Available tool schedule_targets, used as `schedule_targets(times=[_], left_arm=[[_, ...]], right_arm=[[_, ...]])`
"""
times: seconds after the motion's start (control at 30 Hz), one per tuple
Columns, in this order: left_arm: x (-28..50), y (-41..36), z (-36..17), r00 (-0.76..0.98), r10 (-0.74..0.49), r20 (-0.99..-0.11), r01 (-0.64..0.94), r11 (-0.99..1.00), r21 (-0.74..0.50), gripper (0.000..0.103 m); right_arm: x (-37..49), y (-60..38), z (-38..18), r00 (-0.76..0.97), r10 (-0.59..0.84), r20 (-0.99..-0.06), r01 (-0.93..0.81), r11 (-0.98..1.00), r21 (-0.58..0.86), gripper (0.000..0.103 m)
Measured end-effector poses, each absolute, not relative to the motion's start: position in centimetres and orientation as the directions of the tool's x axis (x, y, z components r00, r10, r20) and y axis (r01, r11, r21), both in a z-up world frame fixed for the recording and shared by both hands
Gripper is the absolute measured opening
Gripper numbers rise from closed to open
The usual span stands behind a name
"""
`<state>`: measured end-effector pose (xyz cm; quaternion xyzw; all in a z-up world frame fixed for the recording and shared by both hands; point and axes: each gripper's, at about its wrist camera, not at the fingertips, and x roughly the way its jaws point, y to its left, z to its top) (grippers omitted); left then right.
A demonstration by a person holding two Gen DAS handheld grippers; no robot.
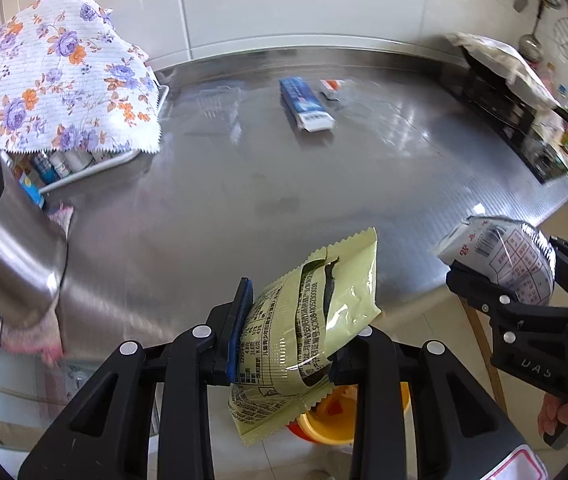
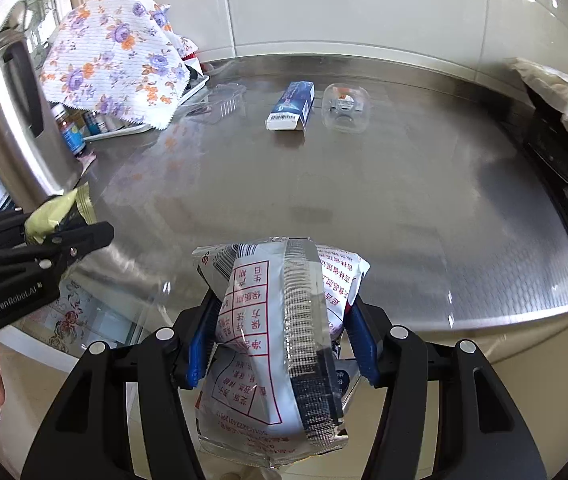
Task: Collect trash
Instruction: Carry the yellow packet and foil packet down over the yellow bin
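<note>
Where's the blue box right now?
The blue box lies flat at the far middle of the steel counter, just left of the clear plastic container in the right wrist view.

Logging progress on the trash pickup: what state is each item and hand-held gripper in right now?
left hand-held gripper: shut on green wrapper
green wrapper: torn open, held above the counter edge
right hand-held gripper: shut on white wrapper
white wrapper: crumpled, held
blue box: lying flat on the counter
clear plastic container: resting on the counter beside the box
yellow bin: open, below the green wrapper
</note>
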<state>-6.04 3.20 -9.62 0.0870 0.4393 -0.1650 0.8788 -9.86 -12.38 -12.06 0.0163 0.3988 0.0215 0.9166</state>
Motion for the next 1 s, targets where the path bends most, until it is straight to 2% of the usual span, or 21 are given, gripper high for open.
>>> schedule_targets(times=[0.47, 1.0], left_arm=[[-15.6, 3.3, -14.8, 0.449, -0.247, -0.859, 0.423, 0.905, -0.039, 0.031], [-15.9, 1.1, -26.6, 0.233, -0.213, -0.949, 0.492, 0.867, -0.074, 0.030]], right_arm=[[-19.5, -11.6, -15.8, 0.607, 0.029, -0.794, -0.029, 0.999, 0.015, 0.060], [-18.7, -12.9, -26.2, 0.433, 0.063, -0.899, -0.155, 0.988, -0.006, 0.060]])
